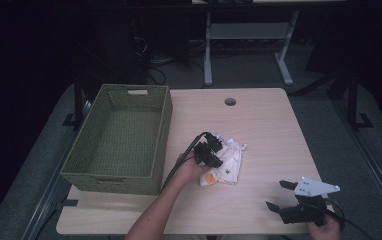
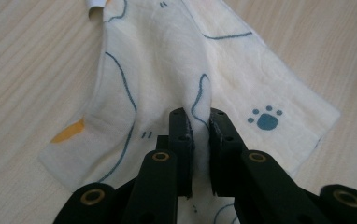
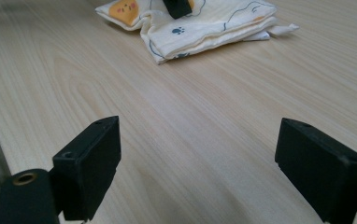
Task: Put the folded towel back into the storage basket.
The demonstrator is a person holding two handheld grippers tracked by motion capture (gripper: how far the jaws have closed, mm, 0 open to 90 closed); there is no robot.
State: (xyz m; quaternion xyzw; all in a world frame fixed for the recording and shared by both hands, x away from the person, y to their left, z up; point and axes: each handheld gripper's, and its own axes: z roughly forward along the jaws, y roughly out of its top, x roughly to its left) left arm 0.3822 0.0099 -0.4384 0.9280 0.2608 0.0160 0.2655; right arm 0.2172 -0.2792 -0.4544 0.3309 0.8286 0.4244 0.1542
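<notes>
A cream cloth (image 1: 229, 161) printed with blue lines, a paw mark and orange patches lies crumpled near the middle of the table. My left gripper (image 1: 210, 150) sits on it from the left, and in the left gripper view its jaws pinch a raised fold of the cloth (image 2: 167, 70) between the pads at the left gripper (image 2: 199, 116). The right gripper (image 1: 282, 195) rests near the table's front right corner, jaws wide apart with bare wood between them. The right gripper (image 3: 197, 154) points toward the cloth (image 3: 200, 23), which lies well ahead of it.
A green woven basket (image 1: 121, 172) stands on the left part of the light wood table (image 1: 264, 120), close beside the left hand. A round cable hole (image 1: 230, 102) sits near the far edge. Beyond the table are dark floor and a white desk frame (image 1: 244, 35).
</notes>
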